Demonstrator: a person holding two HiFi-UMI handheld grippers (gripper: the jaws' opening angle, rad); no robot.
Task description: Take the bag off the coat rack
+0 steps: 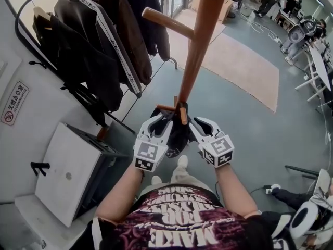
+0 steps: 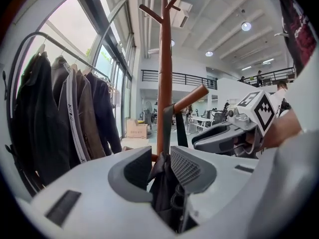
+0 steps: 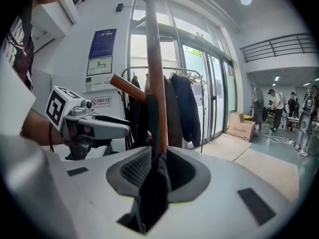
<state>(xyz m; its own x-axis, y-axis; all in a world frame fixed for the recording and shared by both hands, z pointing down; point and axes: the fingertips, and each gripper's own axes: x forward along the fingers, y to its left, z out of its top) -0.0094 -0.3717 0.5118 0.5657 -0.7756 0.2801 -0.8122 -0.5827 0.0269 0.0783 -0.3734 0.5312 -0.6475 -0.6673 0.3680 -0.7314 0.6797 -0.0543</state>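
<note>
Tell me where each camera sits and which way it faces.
Head view: on the person's head, facing steeply down at coat rack, bag, left gripper, right gripper; forearms show.
Left gripper view: on left gripper, facing along its jaws at bag and coat rack; right gripper shows.
Right gripper view: likewise from the right gripper; left gripper shows.
Shared: coat rack, bag.

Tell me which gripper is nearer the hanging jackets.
Left. The left gripper is at the black bag on the side facing the jackets; the right gripper is on the bag's far side.
</note>
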